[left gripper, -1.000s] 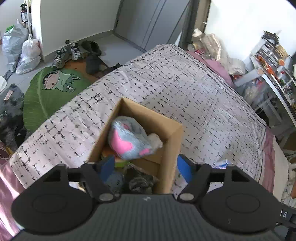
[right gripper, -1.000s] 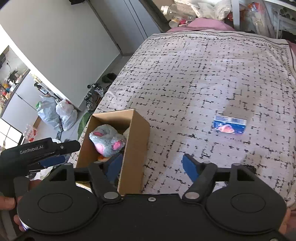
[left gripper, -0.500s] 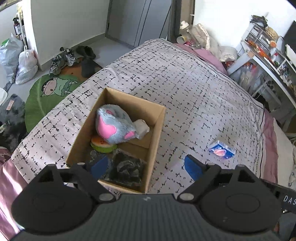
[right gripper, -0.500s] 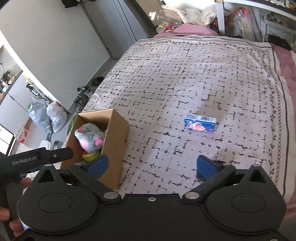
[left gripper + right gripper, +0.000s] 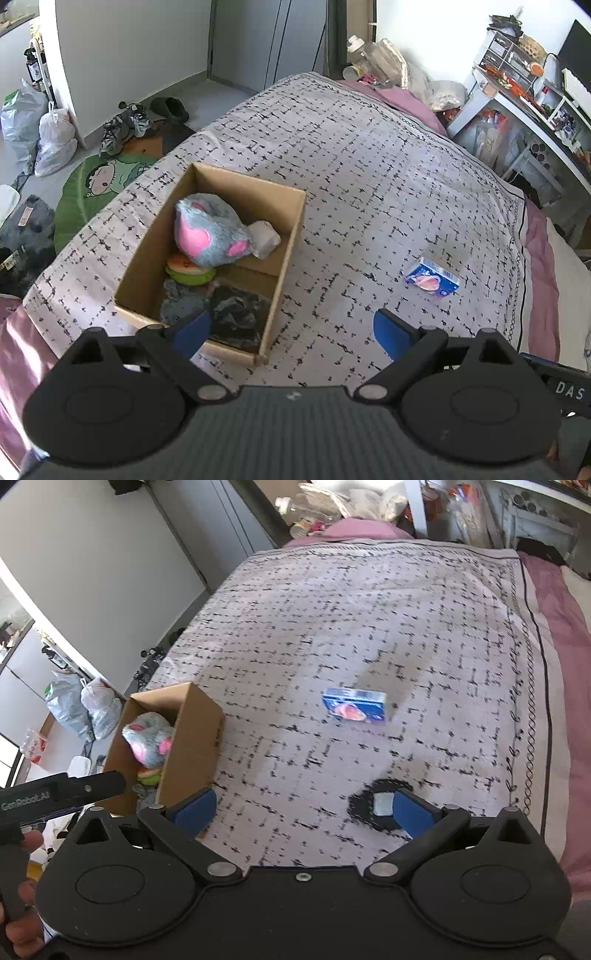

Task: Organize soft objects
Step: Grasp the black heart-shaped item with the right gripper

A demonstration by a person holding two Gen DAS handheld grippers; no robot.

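Left tool (image 5: 291,328) wide, empty. Cardboard box (image 5: 284,266) ahead-left on bed (image 5: 369,166) holds grey-pink plush (image 5: 210,236), green-orange toy (image 5: 188,271), dark cloth (image 5: 236,317). Blue packet (image 5: 354,709) ahead of wide, empty right tool (image 5: 303,806).

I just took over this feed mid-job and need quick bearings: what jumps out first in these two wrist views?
An open cardboard box sits on the patterned bedspread, holding a grey-and-pink plush toy on top of other soft items. A small blue packet lies alone on the bedspread to the box's right, and a small dark item lies by the right gripper's fingers. Both the right gripper and the left gripper are open and empty.
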